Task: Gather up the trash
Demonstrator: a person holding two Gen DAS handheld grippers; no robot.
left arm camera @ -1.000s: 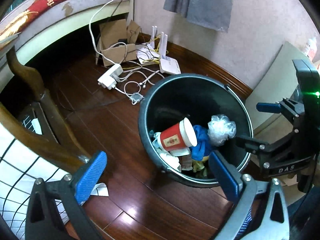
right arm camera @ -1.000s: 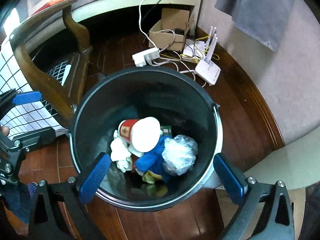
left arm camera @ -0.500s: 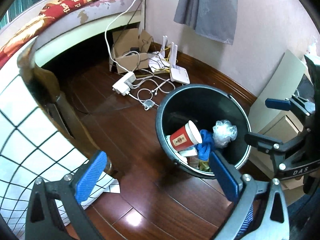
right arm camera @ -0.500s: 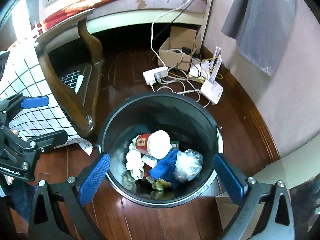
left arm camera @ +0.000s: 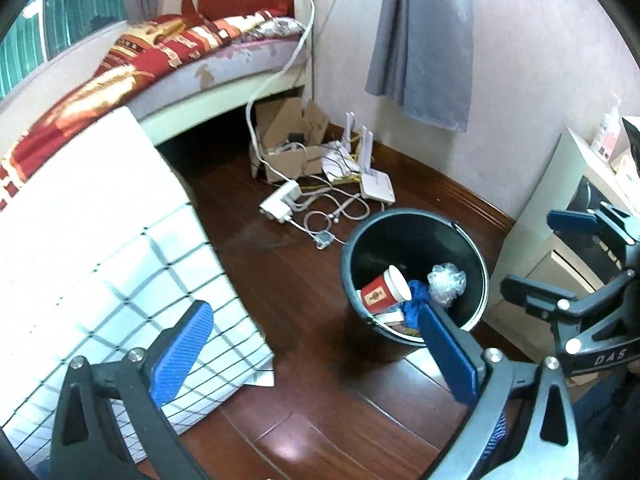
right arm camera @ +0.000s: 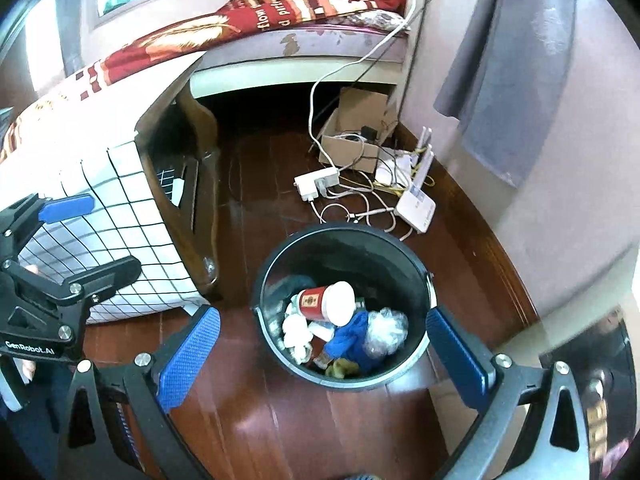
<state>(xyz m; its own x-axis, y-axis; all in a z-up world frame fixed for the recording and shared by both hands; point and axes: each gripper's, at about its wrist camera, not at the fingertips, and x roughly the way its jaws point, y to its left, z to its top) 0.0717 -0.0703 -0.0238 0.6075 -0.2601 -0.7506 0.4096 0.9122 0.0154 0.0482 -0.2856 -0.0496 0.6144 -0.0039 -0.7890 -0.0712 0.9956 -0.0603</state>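
Note:
A black trash bin [left arm camera: 384, 240] [right arm camera: 372, 240] stands on the wooden floor. It holds a red paper cup [left arm camera: 380, 292] [right arm camera: 320, 300], a blue cloth [right arm camera: 352, 340], a crumpled clear plastic wrap [left arm camera: 446, 284] [right arm camera: 386, 330] and white tissue [right arm camera: 296, 328]. My left gripper [left arm camera: 316, 352] is open and empty, high above the floor left of the bin. My right gripper [right arm camera: 324, 356] is open and empty, well above the bin. Each gripper shows in the other's view, the right one [left arm camera: 568, 256] and the left one [right arm camera: 72, 236].
A wooden chair [right arm camera: 200, 216] with a white checked cloth [left arm camera: 100, 248] stands left of the bin. A power strip [left arm camera: 280, 204], cables, a white router [left arm camera: 376, 188] and a cardboard box [left arm camera: 284, 148] lie by the wall. A white cabinet [left arm camera: 560, 216] stands right of the bin.
Both grippers have risen and drawn back from the bin, so it looks smaller and more of the room shows. Both stay open and empty.

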